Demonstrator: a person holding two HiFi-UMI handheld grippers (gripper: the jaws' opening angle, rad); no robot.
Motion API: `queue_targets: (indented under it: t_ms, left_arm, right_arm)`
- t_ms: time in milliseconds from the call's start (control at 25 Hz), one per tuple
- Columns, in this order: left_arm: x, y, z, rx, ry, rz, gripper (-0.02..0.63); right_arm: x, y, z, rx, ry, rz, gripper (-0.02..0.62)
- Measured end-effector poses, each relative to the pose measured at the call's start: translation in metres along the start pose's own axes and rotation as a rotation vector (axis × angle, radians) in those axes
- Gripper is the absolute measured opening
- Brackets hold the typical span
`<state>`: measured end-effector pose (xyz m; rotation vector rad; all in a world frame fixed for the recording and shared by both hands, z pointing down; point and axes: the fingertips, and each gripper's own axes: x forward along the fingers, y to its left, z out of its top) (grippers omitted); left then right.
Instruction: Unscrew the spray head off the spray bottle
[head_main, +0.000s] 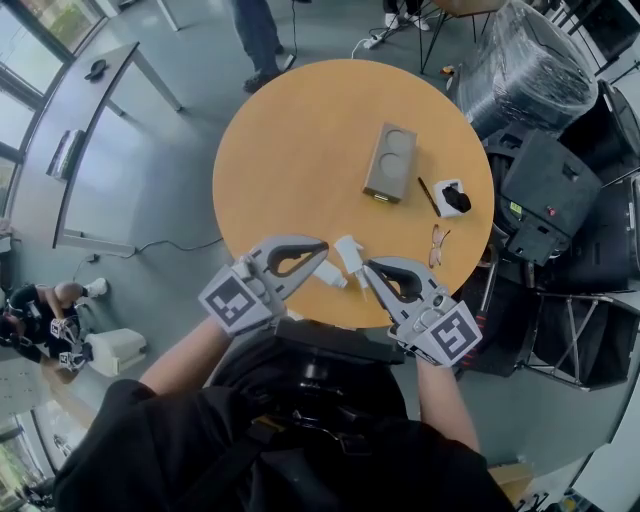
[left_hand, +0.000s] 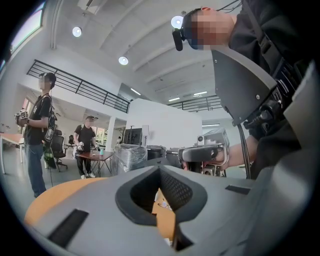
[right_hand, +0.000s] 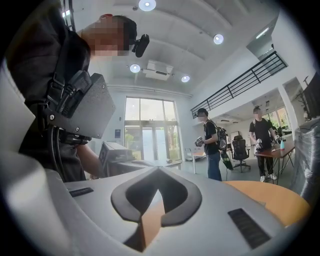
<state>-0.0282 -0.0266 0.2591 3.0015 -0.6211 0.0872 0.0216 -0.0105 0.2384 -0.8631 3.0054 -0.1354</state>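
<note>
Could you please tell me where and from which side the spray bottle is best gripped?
The spray bottle seems to lie on its side near the table's near edge, between both shut grippers. Probably take its rounded body with the left gripper from the left, jaws across its width, leaving the blocky head for the right gripper. Ends are unclear.
</note>
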Motion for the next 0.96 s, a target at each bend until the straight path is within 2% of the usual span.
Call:
queue_targets:
  t_ms: [960]
  left_arm:
    - [0.001,-0.016,-0.003,0.027,-0.006,-0.049,0.006]
  right_arm:
    - [0.001,0.010,-0.013,0.012,0.019,0.026,0.006]
